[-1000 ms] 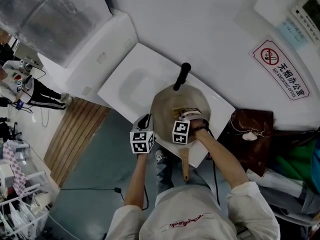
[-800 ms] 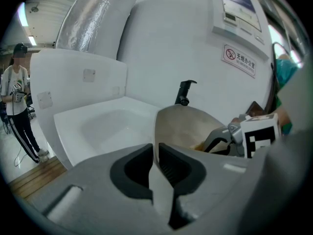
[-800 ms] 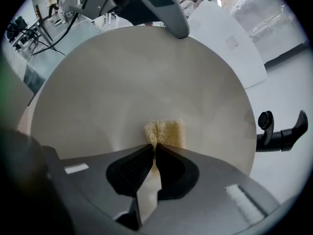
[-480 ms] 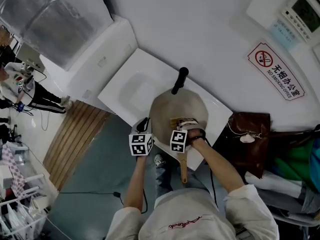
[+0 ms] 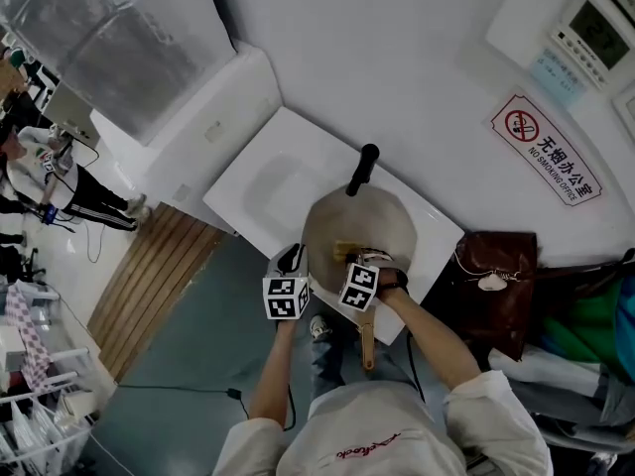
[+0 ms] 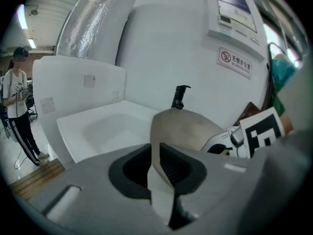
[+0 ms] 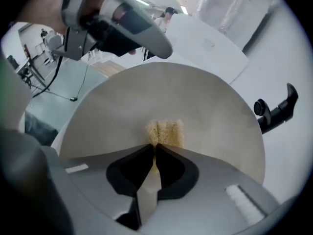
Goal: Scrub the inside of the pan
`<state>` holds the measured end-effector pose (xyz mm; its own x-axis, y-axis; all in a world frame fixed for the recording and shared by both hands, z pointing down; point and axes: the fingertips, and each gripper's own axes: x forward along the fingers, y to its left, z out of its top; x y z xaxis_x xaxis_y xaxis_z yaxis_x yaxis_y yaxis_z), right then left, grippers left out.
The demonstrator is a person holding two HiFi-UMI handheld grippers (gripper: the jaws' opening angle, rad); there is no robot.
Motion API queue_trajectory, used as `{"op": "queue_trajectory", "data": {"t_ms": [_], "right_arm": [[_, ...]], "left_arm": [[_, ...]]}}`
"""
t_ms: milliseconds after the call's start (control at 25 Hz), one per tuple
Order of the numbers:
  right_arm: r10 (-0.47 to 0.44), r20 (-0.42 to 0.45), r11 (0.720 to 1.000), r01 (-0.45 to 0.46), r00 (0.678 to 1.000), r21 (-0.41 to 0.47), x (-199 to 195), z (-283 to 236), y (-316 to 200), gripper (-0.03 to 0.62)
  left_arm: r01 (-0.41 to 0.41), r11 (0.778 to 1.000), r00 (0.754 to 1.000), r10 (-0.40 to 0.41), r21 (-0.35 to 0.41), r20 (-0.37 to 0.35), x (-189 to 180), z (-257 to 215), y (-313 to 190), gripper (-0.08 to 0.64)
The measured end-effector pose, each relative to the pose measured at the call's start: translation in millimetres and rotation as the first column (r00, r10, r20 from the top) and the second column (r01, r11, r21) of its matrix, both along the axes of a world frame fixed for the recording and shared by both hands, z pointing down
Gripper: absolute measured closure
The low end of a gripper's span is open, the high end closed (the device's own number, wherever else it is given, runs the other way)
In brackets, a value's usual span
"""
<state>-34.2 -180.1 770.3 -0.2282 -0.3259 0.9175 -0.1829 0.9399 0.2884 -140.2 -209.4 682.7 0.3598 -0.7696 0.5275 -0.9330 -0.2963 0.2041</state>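
Observation:
A round pan with a pale beige inside sits on the white sink counter, its wooden handle pointing toward me. My left gripper is shut on the pan's left rim, seen edge-on between the jaws in the left gripper view. My right gripper is shut on a yellow scrub pad, which presses against the pan's inner surface near its middle. In the right gripper view the left gripper shows at the pan's far edge.
A black faucet stands just behind the pan. The sink basin lies to the left. A brown bag sits to the right of the counter. A no-smoking sign hangs on the wall. A person stands far left.
My right gripper has slid the scrub pad a little toward the near side of the pan. The left gripper stays on the rim. The head view has shifted slightly.

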Motion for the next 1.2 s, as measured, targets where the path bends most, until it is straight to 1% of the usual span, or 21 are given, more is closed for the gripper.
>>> {"op": "queue_trajectory", "data": {"t_ms": [80,160,240,320,400,520,600,680,760,840,1040,1200], "right_arm": [[0.059,0.068,0.998,-0.058,0.996,-0.015,-2,-7,-2,0.565],[0.124,0.136,0.992,-0.122,0.983,-0.024,-3,-17,-7,0.565],[0.196,0.216,0.980,-0.195,0.956,-0.027,-3,-29,-14,0.565],[0.258,0.297,0.964,-0.265,0.919,-0.018,-1,-45,-21,0.565],[0.309,0.375,0.944,-0.329,0.874,-0.014,3,-61,-28,0.565],[0.383,0.488,0.905,-0.424,0.784,-0.029,15,-87,-35,0.565],[0.412,0.556,0.881,-0.471,0.722,-0.041,23,-101,-35,0.565],[0.424,0.611,0.865,-0.500,0.669,-0.053,31,-112,-34,0.565],[0.436,0.646,0.851,-0.520,0.626,-0.070,38,-119,-31,0.565],[0.448,0.668,0.839,-0.538,0.595,-0.083,44,-124,-30,0.565],[0.477,0.679,0.817,-0.566,0.558,-0.108,60,-134,-27,0.566],[0.490,0.699,0.801,-0.586,0.521,-0.124,71,-146,-23,0.566]], "left_arm": [[0.001,1.000,1.000,-0.001,0.005,-0.004,0,-2,1,0.509],[0.003,1.000,1.000,-0.003,0.006,-0.008,0,-4,3,0.509],[0.009,1.000,1.000,-0.009,0.009,-0.005,-2,-7,4,0.509],[0.019,1.000,1.000,-0.019,0.018,-0.004,-4,-13,5,0.509],[0.027,0.999,1.000,-0.027,0.032,-0.006,-6,-20,6,0.509],[0.005,0.999,1.000,-0.006,0.048,0.012,-2,-28,9,0.511],[-0.014,0.998,1.000,0.013,0.054,0.026,2,-32,14,0.529],[-0.021,0.998,0.999,0.019,0.066,0.026,5,-35,17,0.560],[-0.027,0.997,0.999,0.025,0.072,0.023,10,-37,20,0.560],[-0.032,0.997,0.999,0.030,0.074,0.020,15,-40,22,0.560],[-0.036,0.995,0.999,0.036,0.095,0.007,27,-51,24,0.560],[-0.037,0.992,0.999,0.038,0.119,-0.002,34,-65,26,0.560]]}}
